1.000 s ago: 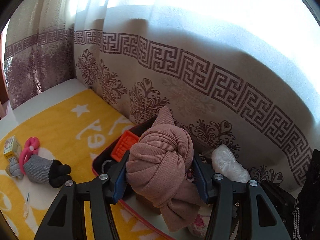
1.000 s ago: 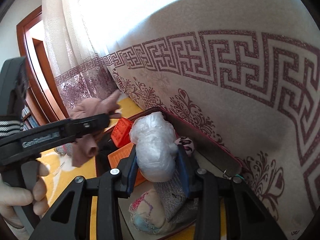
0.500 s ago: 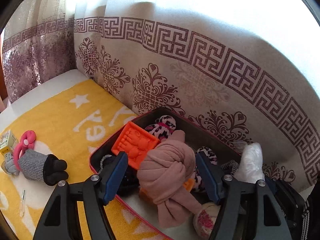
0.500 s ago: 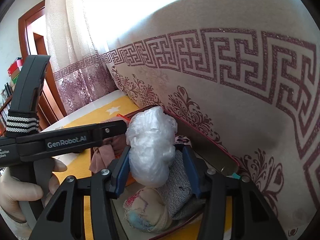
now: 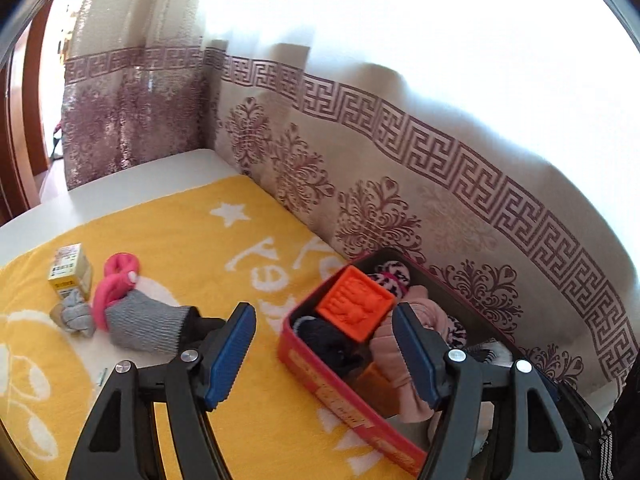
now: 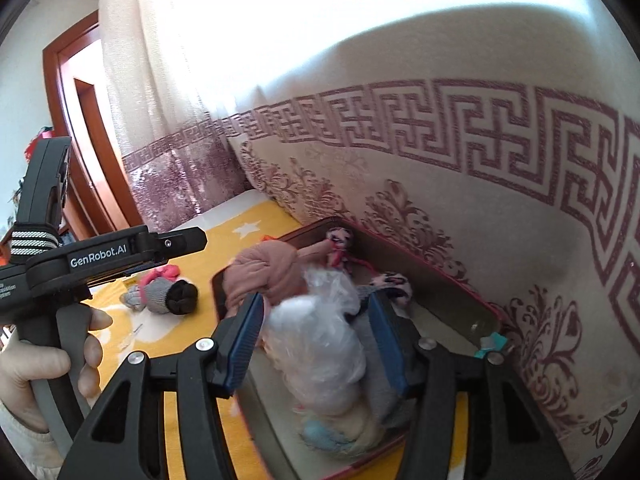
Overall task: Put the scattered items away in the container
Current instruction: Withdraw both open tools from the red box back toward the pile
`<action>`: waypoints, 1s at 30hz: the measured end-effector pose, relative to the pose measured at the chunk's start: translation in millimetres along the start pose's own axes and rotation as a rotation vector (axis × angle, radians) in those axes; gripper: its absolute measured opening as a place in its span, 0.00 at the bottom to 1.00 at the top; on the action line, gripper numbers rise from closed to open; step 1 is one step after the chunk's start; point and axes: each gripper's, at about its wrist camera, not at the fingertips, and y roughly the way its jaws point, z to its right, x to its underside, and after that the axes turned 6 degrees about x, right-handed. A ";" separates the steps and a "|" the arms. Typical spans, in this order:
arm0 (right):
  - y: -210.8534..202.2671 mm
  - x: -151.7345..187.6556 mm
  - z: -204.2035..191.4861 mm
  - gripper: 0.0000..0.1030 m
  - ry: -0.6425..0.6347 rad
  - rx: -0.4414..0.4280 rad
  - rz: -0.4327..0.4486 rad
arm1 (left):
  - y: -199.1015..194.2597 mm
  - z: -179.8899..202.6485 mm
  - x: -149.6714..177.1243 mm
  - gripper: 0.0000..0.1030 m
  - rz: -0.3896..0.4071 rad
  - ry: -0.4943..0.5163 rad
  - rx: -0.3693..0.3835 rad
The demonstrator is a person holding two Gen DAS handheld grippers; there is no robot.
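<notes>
Right wrist: crinkly plastic bag (image 6: 320,332) atop box (image 6: 448,280).

Home bedroom: patterned window curtain (image 5: 360,128), yellow blanket (image 5: 180,240) on bed, wooden door frame (image 6: 68,128)

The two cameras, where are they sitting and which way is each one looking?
Left wrist: sits on the left gripper, looking along its open fingers at the yellow blanket and red box.
Right wrist: sits on the right gripper, looking into the box past a plastic bag; the left hand shows.
Both see the pink scarf, the grey sock and the curtain.
</notes>
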 end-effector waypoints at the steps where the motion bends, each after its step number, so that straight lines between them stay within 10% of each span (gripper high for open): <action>1: -0.8 1.1 -6.0 0.60 -0.011 -0.012 0.000 | -7.0 -8.4 1.0 0.70 0.010 -0.016 -0.011; 30: 32.8 83.1 -172.1 0.66 -0.288 -0.243 -0.226 | -146.8 -229.8 92.5 0.80 0.154 -0.393 -0.297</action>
